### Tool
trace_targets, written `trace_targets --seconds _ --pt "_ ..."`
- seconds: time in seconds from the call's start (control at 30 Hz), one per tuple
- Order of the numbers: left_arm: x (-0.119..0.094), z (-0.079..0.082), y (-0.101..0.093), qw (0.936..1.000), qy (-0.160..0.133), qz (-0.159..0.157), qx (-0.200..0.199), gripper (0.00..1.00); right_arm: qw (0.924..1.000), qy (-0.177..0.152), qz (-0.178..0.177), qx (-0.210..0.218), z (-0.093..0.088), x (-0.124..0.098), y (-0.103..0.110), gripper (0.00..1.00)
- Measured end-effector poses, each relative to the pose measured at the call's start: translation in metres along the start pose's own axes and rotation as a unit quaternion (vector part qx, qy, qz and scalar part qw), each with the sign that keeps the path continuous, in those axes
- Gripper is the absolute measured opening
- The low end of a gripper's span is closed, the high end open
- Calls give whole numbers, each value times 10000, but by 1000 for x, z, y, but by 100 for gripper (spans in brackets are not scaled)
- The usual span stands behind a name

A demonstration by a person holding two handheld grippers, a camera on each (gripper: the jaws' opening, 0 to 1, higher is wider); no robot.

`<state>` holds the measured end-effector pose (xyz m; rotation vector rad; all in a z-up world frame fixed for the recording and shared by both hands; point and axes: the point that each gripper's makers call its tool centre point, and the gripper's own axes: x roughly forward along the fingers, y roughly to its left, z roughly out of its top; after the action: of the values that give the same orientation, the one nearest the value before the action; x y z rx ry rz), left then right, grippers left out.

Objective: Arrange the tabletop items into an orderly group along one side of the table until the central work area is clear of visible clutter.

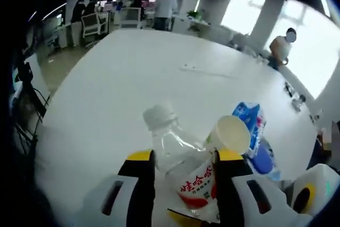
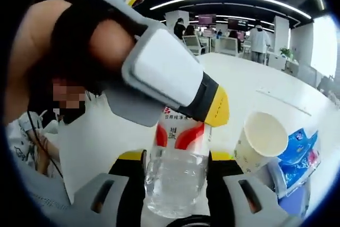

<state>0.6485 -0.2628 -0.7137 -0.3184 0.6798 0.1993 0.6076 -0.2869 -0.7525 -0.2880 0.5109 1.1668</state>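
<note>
Left gripper view shows your left gripper [image 1: 183, 166] clamped on the bottle [image 1: 180, 160], jaws pressed against its clear wall near the red label, cap pointing away over the white table [image 1: 122, 78]. In the right gripper view your right gripper [image 2: 175, 166] brackets the same bottle [image 2: 175, 179] lower down, jaws narrow and apparently touching its sides, so both tools seem to hold one thin, squeezable thing. That's the risk: if you pull the hands apart or twist them differently, the bottle may buckle, slip from one grip, or swing into the paper cup [image 2: 260, 139] standing just beside it. The cup looks light and will likely tip onto the blue packet [image 2: 300, 152] next to it. Release one gripper before you carry the bottle toward the table's side.
</note>
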Motion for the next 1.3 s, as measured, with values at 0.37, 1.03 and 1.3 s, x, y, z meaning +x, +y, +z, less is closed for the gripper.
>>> trace_targets --seconds 0.37,1.03,1.3 --pt "-37 37 -11 9952 -843 -300 403 35 9974 -690 -71 -185 38 -21 -6 40" --pt "-52 45 -16 9821 -1252 -809 1147 35 9938 -913 450 -440 52 -22 -3 39" --pt "-55 50 -22 9726 -1347 -1109 1537 35 9883 -959 960 -703 55 -23 -6 37"
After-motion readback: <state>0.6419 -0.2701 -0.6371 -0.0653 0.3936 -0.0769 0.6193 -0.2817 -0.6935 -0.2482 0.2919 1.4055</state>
